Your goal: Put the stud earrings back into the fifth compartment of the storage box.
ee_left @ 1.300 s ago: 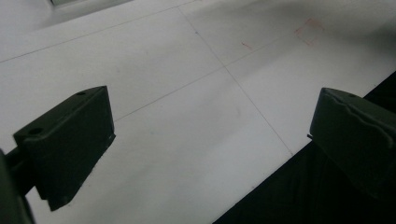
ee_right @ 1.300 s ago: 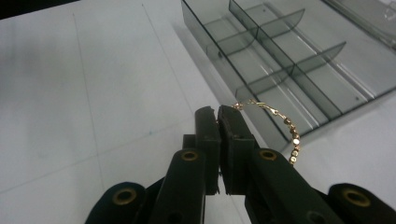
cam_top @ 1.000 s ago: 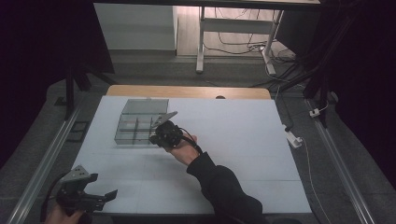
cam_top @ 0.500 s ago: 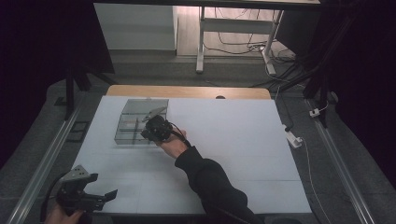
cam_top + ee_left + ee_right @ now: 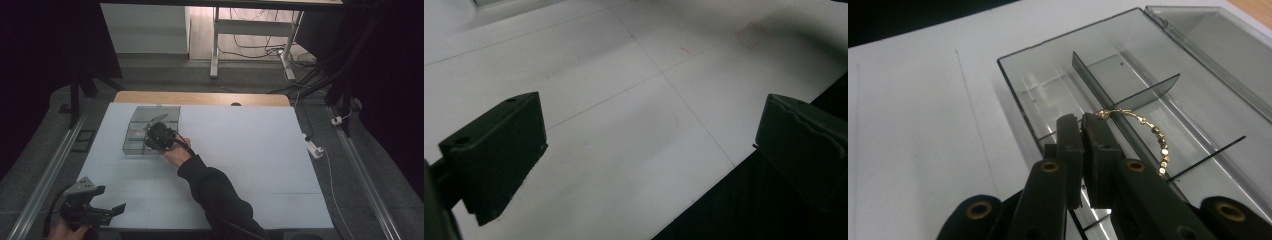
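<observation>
Left gripper sits at the near-left table corner, jaws wide apart, nothing between them. Right gripper is over the clear compartment box at far left, jaws clenched on a gold beaded bracelet. The bracelet hangs off the tips above a divider, likely clear of the box floor; hard to confirm.
</observation>
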The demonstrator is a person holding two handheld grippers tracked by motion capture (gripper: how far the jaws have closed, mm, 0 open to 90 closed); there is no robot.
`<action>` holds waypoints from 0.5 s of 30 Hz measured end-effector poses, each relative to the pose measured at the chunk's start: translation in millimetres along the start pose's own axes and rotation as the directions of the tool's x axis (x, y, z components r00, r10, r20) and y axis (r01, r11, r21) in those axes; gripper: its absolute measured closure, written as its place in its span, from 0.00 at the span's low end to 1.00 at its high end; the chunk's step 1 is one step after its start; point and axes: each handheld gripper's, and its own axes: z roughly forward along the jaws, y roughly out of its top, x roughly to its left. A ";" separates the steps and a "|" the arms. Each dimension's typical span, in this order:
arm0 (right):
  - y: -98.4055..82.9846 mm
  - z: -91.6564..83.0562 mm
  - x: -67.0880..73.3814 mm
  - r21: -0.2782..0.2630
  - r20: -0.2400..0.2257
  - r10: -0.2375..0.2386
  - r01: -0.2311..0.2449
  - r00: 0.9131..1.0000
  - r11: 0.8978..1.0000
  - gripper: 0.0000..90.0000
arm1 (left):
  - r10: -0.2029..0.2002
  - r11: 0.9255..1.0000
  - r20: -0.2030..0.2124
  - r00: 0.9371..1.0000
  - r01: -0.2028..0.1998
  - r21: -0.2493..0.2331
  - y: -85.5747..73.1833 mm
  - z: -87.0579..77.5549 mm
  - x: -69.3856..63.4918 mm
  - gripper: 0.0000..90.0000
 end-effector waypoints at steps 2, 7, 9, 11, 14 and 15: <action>-0.4 0.1 -1.1 -0.014 0.010 0.007 -0.006 1.000 1.000 0.90 | 0.000 1.000 0.001 1.000 0.000 -0.001 -0.1 -0.1 0.1 0.00; -0.4 -6.2 -2.9 -0.016 0.015 0.027 -0.027 1.000 1.000 0.78 | 0.001 1.000 0.000 1.000 -0.001 0.000 0.0 0.0 0.1 0.00; -1.0 -10.4 -3.9 -0.011 0.018 0.032 -0.032 0.999 0.999 0.72 | 0.002 1.000 0.001 1.000 -0.002 0.000 0.1 0.1 0.0 0.00; -3.0 -18.0 -4.7 -0.015 0.011 0.051 -0.051 0.999 0.999 0.63 | 0.002 1.000 0.000 1.000 -0.002 0.000 0.3 0.2 0.0 0.00; -4.4 -23.2 -4.5 -0.008 0.001 0.049 -0.049 0.999 0.999 0.56 | 0.001 1.000 -0.001 1.000 -0.001 0.002 0.5 0.5 -0.1 0.00; -5.2 -26.2 -3.6 -0.008 0.004 0.045 -0.045 0.999 0.999 0.53 | 0.001 1.000 0.000 1.000 -0.001 0.002 0.5 0.6 -0.1 0.00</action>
